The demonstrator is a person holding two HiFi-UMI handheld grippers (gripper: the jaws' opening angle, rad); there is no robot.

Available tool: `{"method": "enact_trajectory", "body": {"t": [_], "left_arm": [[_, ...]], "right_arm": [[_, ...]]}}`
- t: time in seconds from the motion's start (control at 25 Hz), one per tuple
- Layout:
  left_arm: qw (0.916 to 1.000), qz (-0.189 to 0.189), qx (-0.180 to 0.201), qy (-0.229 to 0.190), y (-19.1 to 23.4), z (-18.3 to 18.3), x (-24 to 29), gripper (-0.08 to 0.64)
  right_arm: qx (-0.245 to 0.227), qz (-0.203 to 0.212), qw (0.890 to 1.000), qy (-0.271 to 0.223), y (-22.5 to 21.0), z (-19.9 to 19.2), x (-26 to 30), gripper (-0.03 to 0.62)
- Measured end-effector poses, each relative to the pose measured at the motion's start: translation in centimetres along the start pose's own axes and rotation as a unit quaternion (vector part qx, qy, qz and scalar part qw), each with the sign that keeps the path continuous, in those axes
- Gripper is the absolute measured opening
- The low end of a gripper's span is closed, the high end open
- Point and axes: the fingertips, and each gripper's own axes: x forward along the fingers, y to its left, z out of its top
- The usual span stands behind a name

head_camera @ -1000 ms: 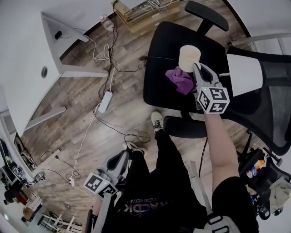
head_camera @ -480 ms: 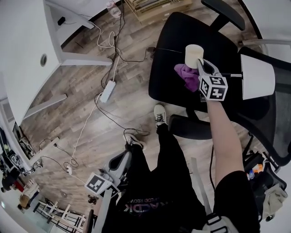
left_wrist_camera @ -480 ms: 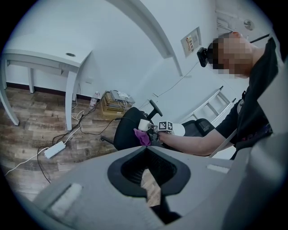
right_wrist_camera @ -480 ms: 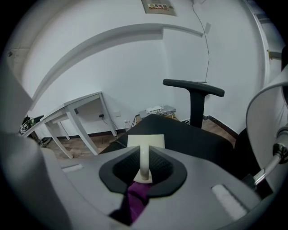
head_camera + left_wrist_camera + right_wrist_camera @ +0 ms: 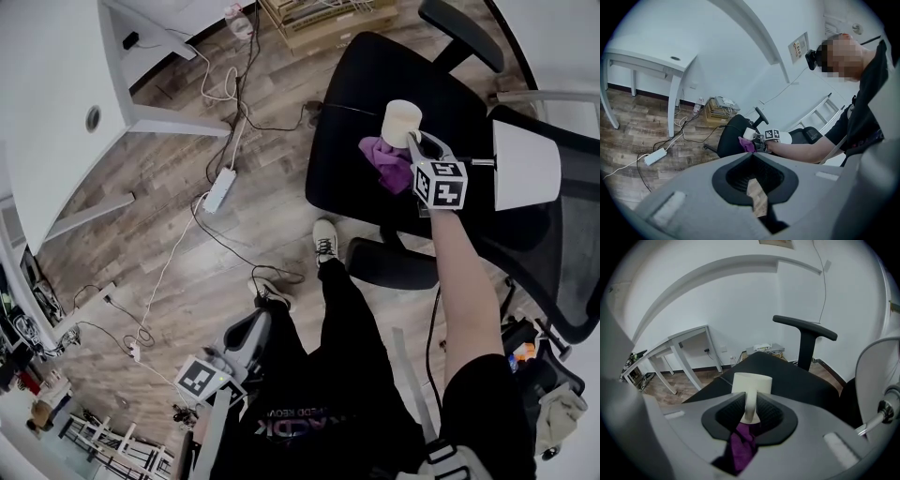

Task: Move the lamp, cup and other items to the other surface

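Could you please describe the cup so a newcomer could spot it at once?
Look at the black office chair on the wood floor. On its seat a cream cup stands upright, next to a crumpled purple cloth. Unlike the larger white lampshade nearby, it is small, open-topped and has a handle.

We can read nothing for certain — white lettering (image 5: 281,425) on the dark shirt (image 5: 323,452), at six o'clock in the head view, is too warped to spell.
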Motion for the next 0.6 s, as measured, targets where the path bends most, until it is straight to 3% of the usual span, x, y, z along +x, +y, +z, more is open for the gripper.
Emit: {"method": "enact_trajectory", "body": {"t": [0.12,0.4,0.6], "left_arm": [[0.9999,-0.004,0.003,-0.010,-0.2,0.5,-0.3,0.005],[0.9990,-0.025,0.015,-0.033,-0.4,1.3,-2.0,0.005],[0.9970,-0.039,0.026,-0.061,-0.2,2.0,-4.8,0.004]], "right_arm": [[-0.003,0.001,1.000,0.016,-0.1,-0.4,-0.7,0.094],[0.008,-0.023,0.999,0.030,-0.6,-1.4,-4.0,0.076],[0.010,-0.051,0.999,-0.014,-0.2,1.3,-9.4,0.003]]}}
